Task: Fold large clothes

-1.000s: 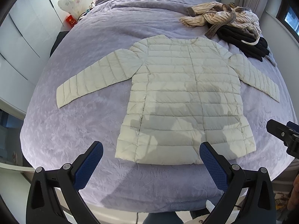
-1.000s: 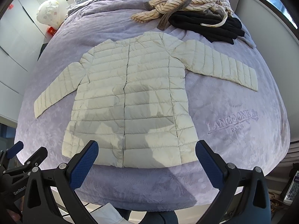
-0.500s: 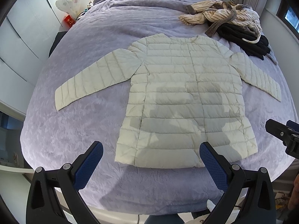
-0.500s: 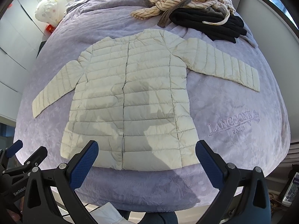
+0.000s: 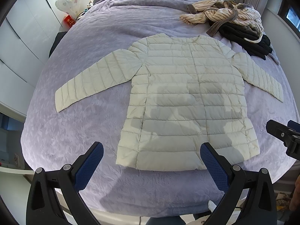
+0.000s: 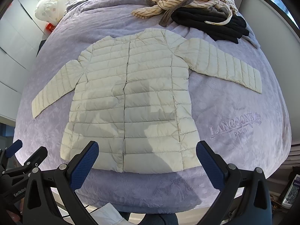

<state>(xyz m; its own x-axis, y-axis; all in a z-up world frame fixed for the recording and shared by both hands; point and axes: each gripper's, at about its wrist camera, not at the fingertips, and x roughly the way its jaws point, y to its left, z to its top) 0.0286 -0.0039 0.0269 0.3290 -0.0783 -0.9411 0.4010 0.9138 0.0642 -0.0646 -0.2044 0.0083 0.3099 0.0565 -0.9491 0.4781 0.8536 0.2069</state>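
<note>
I see the cream quilted jacket [image 5: 187, 103] lying flat, front up, in the middle of the frame on the lavender bedspread [image 5: 75, 135], both sleeves stretched outward. My left gripper [image 5: 151, 159] hovers above the hem at the lower edge, fingers spread wide and holding nothing. My right gripper [image 6: 147, 157] hovers likewise, spread and empty. At the upper right, a striped garment [image 6: 187, 1] rests on dark folded clothes [image 6: 211, 26].
</note>
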